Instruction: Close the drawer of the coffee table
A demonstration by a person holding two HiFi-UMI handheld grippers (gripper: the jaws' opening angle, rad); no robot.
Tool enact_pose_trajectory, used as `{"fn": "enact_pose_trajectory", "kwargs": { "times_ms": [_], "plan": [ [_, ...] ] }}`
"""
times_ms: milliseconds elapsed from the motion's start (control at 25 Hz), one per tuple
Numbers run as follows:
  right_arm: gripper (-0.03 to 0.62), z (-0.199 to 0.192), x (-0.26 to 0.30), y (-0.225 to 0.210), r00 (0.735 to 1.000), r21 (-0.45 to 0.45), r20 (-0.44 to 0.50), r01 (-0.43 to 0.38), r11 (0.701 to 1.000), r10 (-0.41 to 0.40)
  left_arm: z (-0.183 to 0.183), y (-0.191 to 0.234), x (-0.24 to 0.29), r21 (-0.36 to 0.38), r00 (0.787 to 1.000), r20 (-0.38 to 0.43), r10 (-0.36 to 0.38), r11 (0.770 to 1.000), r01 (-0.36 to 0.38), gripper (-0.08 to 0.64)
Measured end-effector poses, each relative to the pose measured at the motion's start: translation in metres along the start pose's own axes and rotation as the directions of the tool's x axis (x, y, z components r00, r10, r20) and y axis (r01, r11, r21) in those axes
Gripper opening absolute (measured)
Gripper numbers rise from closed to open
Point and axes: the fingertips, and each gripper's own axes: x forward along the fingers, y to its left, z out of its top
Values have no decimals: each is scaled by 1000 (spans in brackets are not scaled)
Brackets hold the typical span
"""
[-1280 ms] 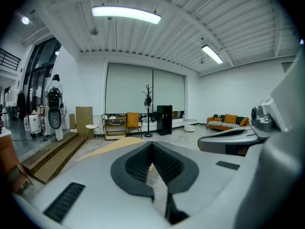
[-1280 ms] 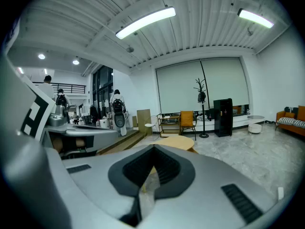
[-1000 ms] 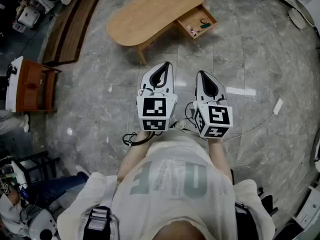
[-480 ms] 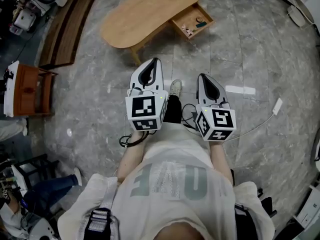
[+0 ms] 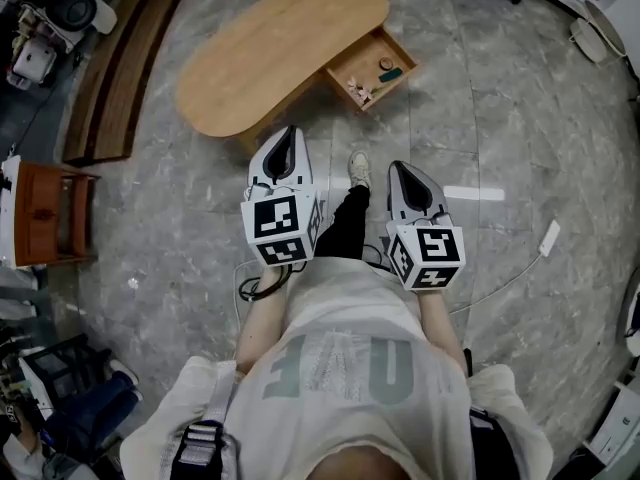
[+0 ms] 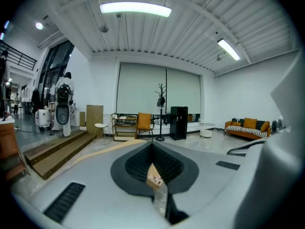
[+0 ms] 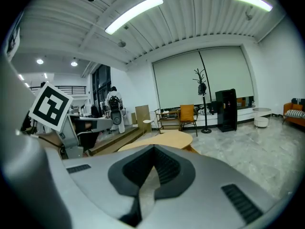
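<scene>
The oval wooden coffee table (image 5: 270, 48) stands at the top of the head view. Its drawer (image 5: 372, 68) is pulled out at the table's right side, with a few small items inside. My left gripper (image 5: 284, 136) is held just short of the table's near edge, jaws shut and empty. My right gripper (image 5: 398, 168) hangs beside it over the floor, below the drawer, also shut on nothing. In the left gripper view the closed jaws (image 6: 153, 144) point at the table, and a slice of the drawer (image 6: 155, 178) shows between them. The right gripper view shows the tabletop (image 7: 167, 140) past its closed jaws (image 7: 153, 149).
A brown cabinet (image 5: 45, 213) stands at the left, with a long wooden step (image 5: 110, 78) behind it. A white power strip (image 5: 548, 238) and its cable lie on the marble floor at the right. The person's shoe (image 5: 358, 168) is stepped forward between the grippers.
The person has walked toward the table, so table and drawer sit nearer and lower in the head view. Both grippers came forward and down with them, still shut.
</scene>
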Motion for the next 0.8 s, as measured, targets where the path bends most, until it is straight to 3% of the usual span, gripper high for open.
{"fn": "enact_pose_trajectory", "kwargs": {
  "times_ms": [160,320,440,600,800],
  "plan": [
    [6,32,54,-39,1000,-1,-12,-18,1000,18,26,3,56,-13,1000,16,20,1000,-19,8],
    [6,88,134,-84,995,122,25,-104,987,102,60,13,147,6,999,33,35,999,-35,8],
    [6,149,206,-113,987,71,55,-155,985,151,99,31,217,41,995,58,78,996,-80,8],
    [6,220,275,-142,979,-13,78,-189,982,189,154,51,292,15,982,96,161,987,-163,8],
    [6,273,338,-192,979,-13,104,-174,985,175,195,33,367,6,978,109,177,984,-179,8]
  ]
}}
